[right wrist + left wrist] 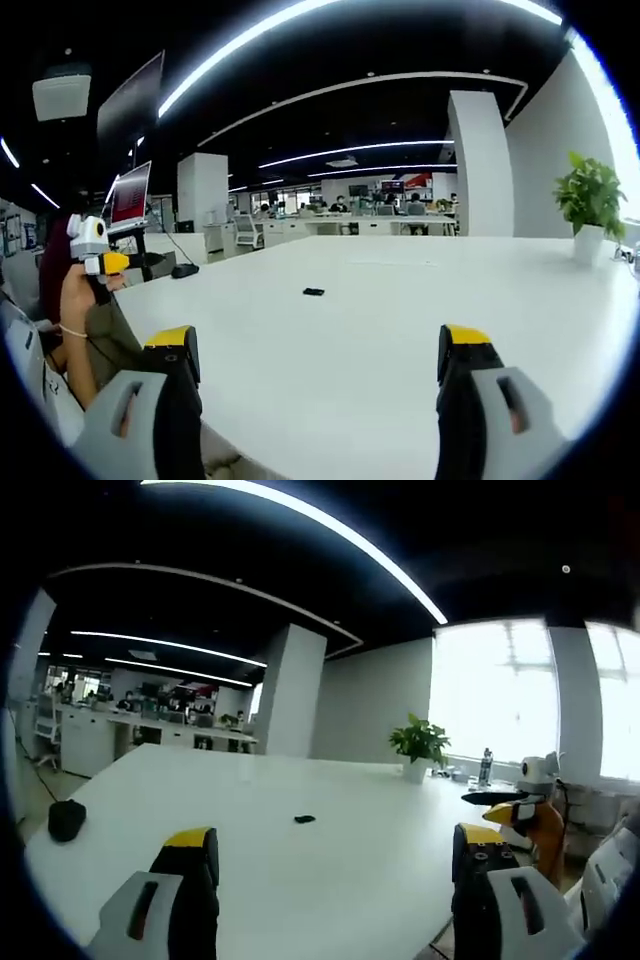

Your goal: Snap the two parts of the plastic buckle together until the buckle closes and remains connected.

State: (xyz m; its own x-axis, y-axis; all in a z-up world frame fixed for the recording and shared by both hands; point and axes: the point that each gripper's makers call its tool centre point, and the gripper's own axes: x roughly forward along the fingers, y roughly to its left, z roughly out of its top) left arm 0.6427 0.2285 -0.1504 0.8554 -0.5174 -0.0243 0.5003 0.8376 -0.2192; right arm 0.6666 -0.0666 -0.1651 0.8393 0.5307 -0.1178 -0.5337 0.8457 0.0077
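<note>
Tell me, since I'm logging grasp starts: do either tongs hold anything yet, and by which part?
Nothing is held. Both the left tongs and the right tongs stand open above the white table, with the small black buckle lying apart, farther out.

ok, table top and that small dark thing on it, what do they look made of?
Table: smooth white laminate or painted board by the look, faint sheen, soft window glare, no grain. Buckle: small, black, likely plastic per the task, too tiny here to judge finish. Both grippers, left and right, stand open, short of it.
</note>
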